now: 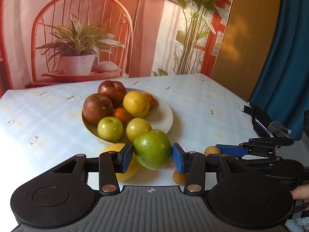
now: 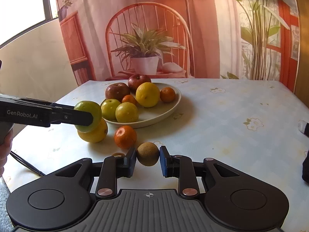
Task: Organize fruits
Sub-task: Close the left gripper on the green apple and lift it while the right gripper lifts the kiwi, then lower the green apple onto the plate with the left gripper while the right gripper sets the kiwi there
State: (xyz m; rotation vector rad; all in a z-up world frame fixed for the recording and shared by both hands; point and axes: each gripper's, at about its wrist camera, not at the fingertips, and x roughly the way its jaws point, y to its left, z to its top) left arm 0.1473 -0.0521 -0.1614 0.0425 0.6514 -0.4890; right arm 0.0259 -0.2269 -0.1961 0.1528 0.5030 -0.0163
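Observation:
My left gripper (image 1: 152, 158) is shut on a large green fruit (image 1: 152, 149) and holds it just off the table, near the front rim of the cream plate (image 1: 164, 114). The right wrist view shows this green fruit (image 2: 87, 108) directly above a yellow citrus (image 2: 96, 133) lying on the cloth. My right gripper (image 2: 147, 158) is shut on a small brown kiwi-like fruit (image 2: 148, 153), close above the table. The plate (image 2: 170, 108) carries two red apples, a yellow citrus, two green-yellow apples and two mandarins. One loose mandarin (image 2: 125, 136) rests between plate and kiwi.
A floral tablecloth (image 2: 231, 125) covers the table, and a printed backdrop hangs behind its far edge. A black cable (image 2: 25, 166) trails over the left corner. A dark object (image 2: 305, 164) sits at the right edge. A hand (image 2: 3, 150) grips the left tool.

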